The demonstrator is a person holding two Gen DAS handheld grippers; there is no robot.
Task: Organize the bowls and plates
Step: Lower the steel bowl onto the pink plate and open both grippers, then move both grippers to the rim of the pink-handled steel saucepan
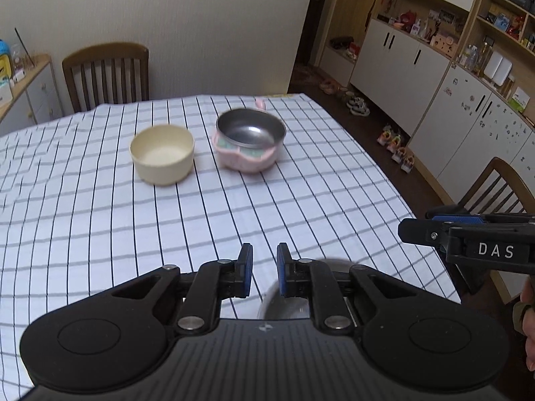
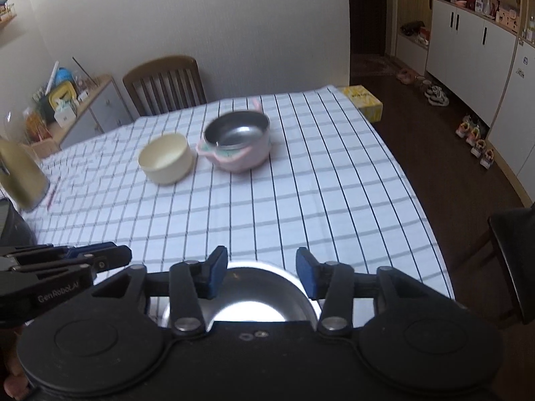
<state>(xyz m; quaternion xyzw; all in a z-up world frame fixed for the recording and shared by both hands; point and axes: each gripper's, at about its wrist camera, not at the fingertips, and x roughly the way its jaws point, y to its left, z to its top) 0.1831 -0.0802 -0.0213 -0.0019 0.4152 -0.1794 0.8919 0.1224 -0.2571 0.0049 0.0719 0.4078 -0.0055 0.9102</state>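
A cream bowl (image 1: 162, 153) and a pink bowl with a steel inner liner (image 1: 249, 138) stand side by side at the far middle of the checked tablecloth (image 1: 100, 217); both also show in the right wrist view, cream (image 2: 166, 158), pink (image 2: 237, 140). A steel bowl (image 2: 240, 295) sits at the near table edge, under my right gripper (image 2: 262, 274), which is open above it. My left gripper (image 1: 264, 269) is open with a narrow gap and holds nothing; the steel bowl (image 1: 284, 304) lies just under its right finger.
A wooden chair (image 1: 107, 73) stands behind the table, another chair (image 1: 498, 187) at the right. A yellow tissue box (image 2: 362, 102) sits at the far right corner. A bottle (image 2: 21, 173) stands at the left edge. Cabinets and shoes line the right wall.
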